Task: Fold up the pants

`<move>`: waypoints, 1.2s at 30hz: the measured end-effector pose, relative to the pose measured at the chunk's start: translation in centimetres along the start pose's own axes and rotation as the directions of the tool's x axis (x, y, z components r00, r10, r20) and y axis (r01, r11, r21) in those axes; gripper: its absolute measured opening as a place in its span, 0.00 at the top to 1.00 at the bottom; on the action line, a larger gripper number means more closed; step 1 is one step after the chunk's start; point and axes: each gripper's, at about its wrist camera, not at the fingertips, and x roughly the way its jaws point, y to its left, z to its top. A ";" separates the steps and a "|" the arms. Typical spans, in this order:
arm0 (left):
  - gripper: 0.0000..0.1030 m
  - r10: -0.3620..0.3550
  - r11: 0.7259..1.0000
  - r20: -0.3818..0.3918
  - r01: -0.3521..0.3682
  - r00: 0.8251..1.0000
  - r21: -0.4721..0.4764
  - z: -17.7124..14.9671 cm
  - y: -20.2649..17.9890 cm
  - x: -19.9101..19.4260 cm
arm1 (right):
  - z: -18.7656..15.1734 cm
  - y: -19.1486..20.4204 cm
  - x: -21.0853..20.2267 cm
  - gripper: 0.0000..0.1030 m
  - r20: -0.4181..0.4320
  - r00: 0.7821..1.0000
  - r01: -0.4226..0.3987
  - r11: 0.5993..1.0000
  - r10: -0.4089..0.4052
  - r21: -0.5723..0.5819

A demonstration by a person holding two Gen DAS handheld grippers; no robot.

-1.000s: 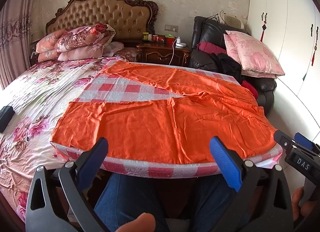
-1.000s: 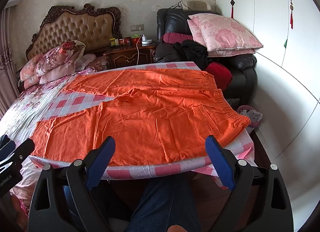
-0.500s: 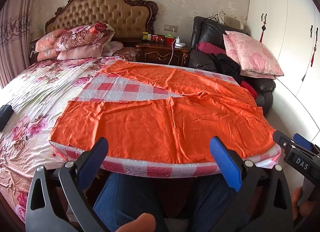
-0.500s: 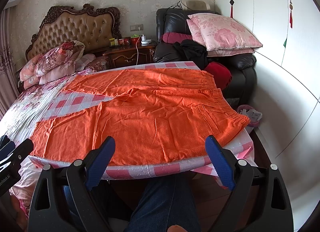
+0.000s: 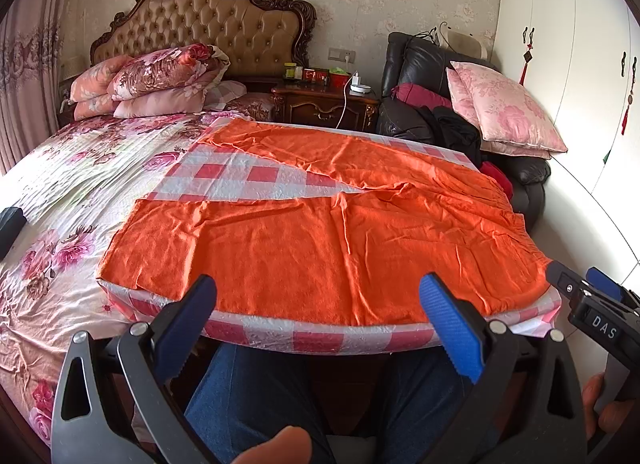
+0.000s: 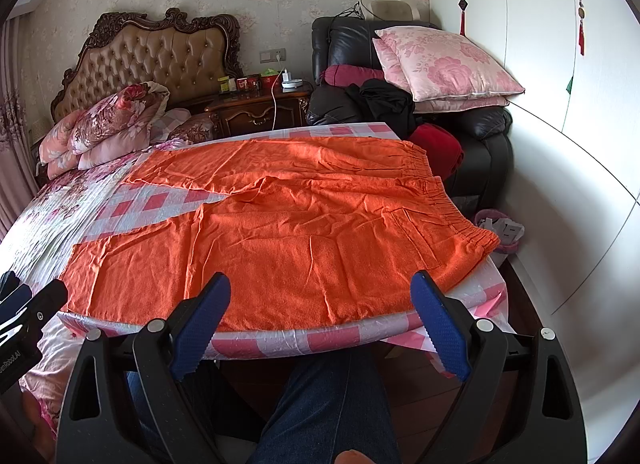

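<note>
Orange pants (image 5: 320, 232) lie spread flat on a red-and-white checked cloth (image 5: 248, 175) over a board on the bed. The two legs point left and the elastic waistband (image 6: 456, 203) lies at the right. My left gripper (image 5: 316, 304) is open and empty, held just short of the near edge of the pants. My right gripper (image 6: 320, 304) is open and empty too, short of the near edge toward the waistband side. The right gripper also shows at the right edge of the left wrist view (image 5: 592, 304).
The floral bedspread (image 5: 80, 183) lies to the left, with stacked pillows (image 5: 160, 83) by the headboard. A nightstand (image 5: 324, 103) and a black armchair with pink cushions (image 6: 440, 63) stand behind. White wardrobes (image 6: 540, 63) line the right wall. The person's knees (image 5: 260, 404) are below the board.
Both grippers have shifted very slightly; the view of the pants has barely moved. Both jaws stay open and the pants lie as before.
</note>
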 end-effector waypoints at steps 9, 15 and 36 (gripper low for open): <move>0.02 -0.003 1.000 -0.003 0.003 1.000 0.000 -0.1 0.1 0.0 | 0.0 0.0 0.0 0.14 0.000 1.000 -0.001 1.000 0.001 0.001; 0.02 -0.004 1.000 -0.002 0.004 1.000 -0.001 -0.2 0.1 0.0 | 0.0 0.0 0.0 0.14 -0.001 1.000 -0.001 1.000 0.001 0.001; 0.02 -0.006 1.000 -0.005 0.006 1.000 -0.004 -0.1 0.2 0.1 | -0.1 -0.1 0.0 0.14 -0.001 1.000 -0.001 1.000 0.001 0.002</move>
